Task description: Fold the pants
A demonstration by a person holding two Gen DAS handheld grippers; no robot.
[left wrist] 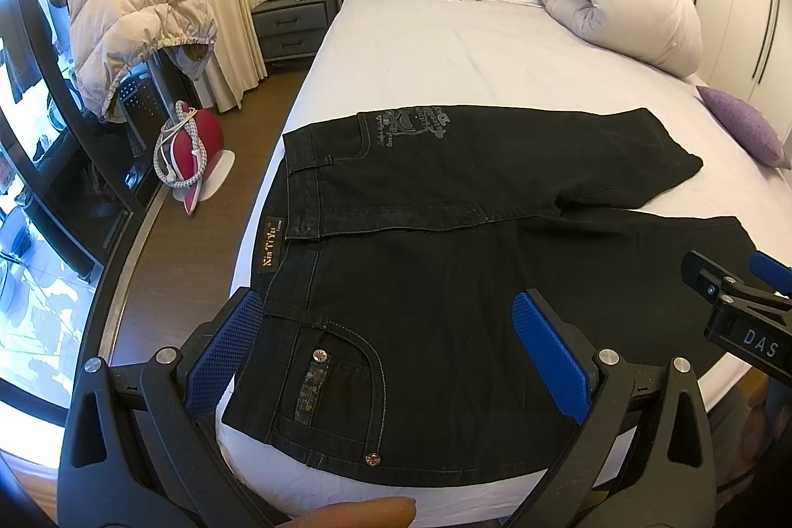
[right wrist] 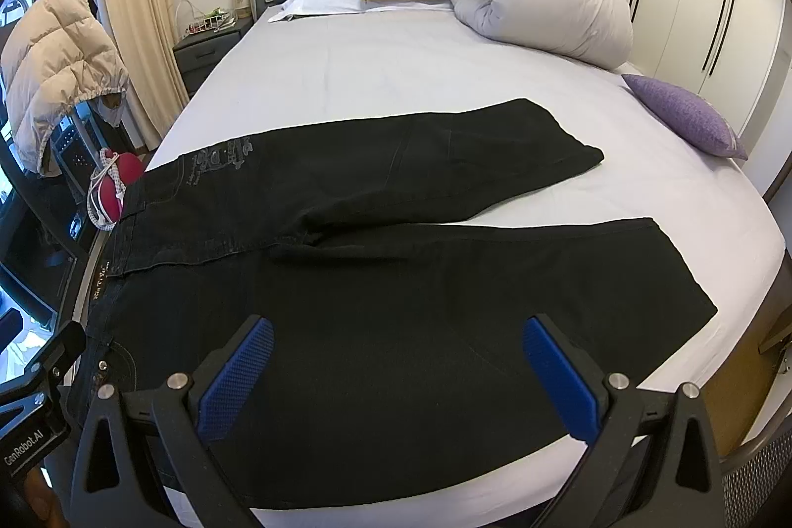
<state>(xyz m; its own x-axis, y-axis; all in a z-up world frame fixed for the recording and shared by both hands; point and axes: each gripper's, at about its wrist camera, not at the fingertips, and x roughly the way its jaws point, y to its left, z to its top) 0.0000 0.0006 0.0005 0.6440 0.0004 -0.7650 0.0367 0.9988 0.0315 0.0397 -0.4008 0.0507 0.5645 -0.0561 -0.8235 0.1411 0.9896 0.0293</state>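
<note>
Jeans [left wrist: 445, 261], black denim, lie spread flat across the foot of the bed [left wrist: 445, 53], waistband toward the bed's left edge, so both legs can be laid over one another. In the left wrist view, the left gripper [left wrist: 391, 355] hangs over the waist and near pocket, fingers [left wrist: 549, 355] spread wide, grasping nothing. In the right wrist view, the right gripper [right wrist: 396, 379] hovers above the nearer leg, fingers [right wrist: 559, 379] likewise released, probably to lift that leg.

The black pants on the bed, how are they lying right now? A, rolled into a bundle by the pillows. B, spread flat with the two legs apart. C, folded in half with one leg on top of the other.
B: the black pants lie flat on the bed, bare sheet showing between the legs.
</note>
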